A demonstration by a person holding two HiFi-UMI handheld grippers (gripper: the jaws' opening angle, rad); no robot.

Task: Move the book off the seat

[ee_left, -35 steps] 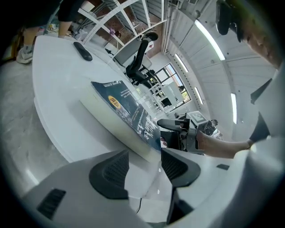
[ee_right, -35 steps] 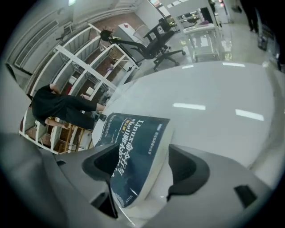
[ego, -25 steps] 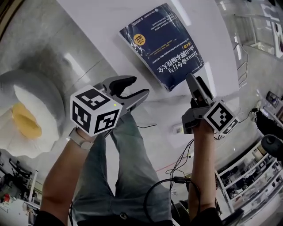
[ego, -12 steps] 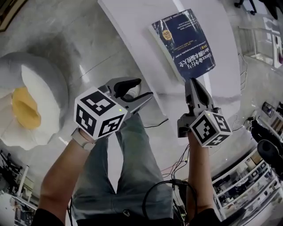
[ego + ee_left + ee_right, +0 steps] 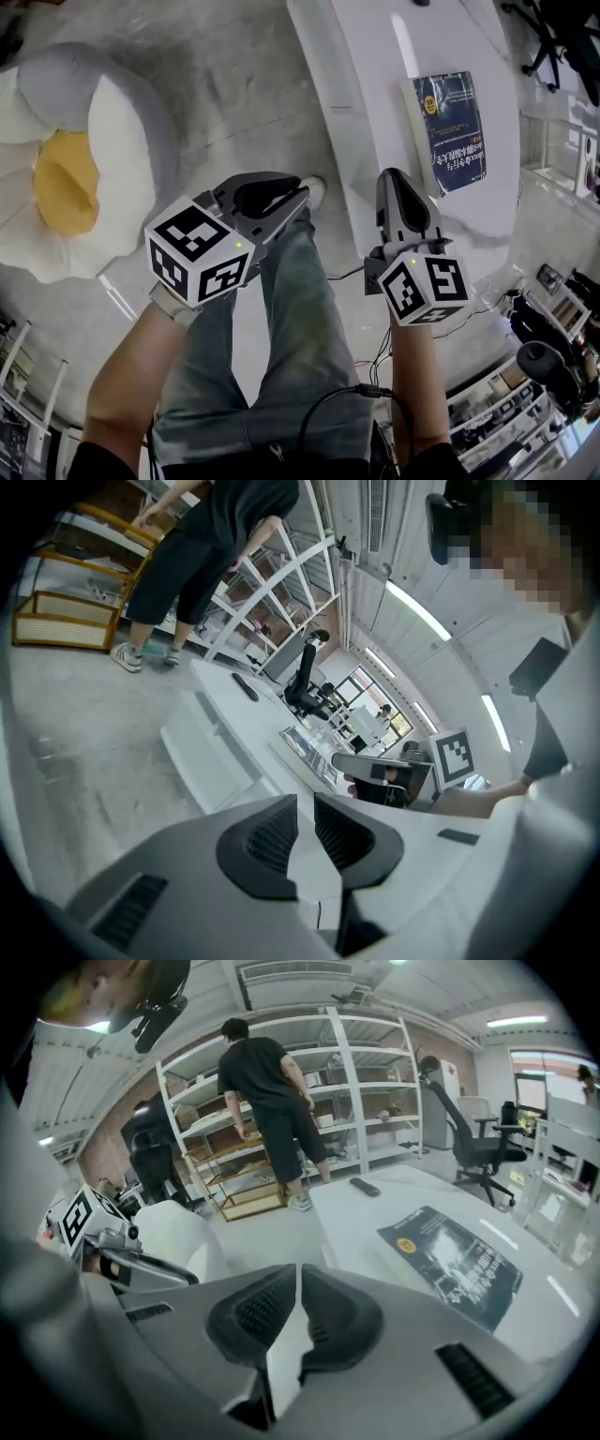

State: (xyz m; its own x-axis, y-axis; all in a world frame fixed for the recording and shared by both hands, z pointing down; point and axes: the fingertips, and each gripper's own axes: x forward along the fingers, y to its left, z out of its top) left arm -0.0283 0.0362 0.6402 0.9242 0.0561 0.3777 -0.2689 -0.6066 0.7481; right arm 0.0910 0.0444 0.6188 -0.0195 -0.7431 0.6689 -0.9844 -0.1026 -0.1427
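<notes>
The dark blue book [image 5: 457, 131] lies flat on the white table [image 5: 366, 84], clear of both grippers; it also shows in the right gripper view [image 5: 459, 1258]. The egg-shaped white and yellow cushion seat [image 5: 89, 141] sits on the floor at the left with nothing on it. My left gripper [image 5: 302, 195] hangs over the floor; its jaws have just been closing, and a narrow gap remains, with nothing in it [image 5: 305, 803]. My right gripper [image 5: 394, 176] is shut and holds nothing [image 5: 298, 1274], having just closed, short of the table's near edge.
A person in black [image 5: 267, 1101] stands at white shelving behind the table. A remote [image 5: 364, 1186] lies on the table and an office chair [image 5: 473, 1143] stands beyond it. Cables [image 5: 328, 412] trail on the floor by my legs.
Both grippers have drawn back from the table and the book, which now lies farther off at the upper right. Both pairs of jaws went from wide open to nearly together. The right gripper has rolled.
</notes>
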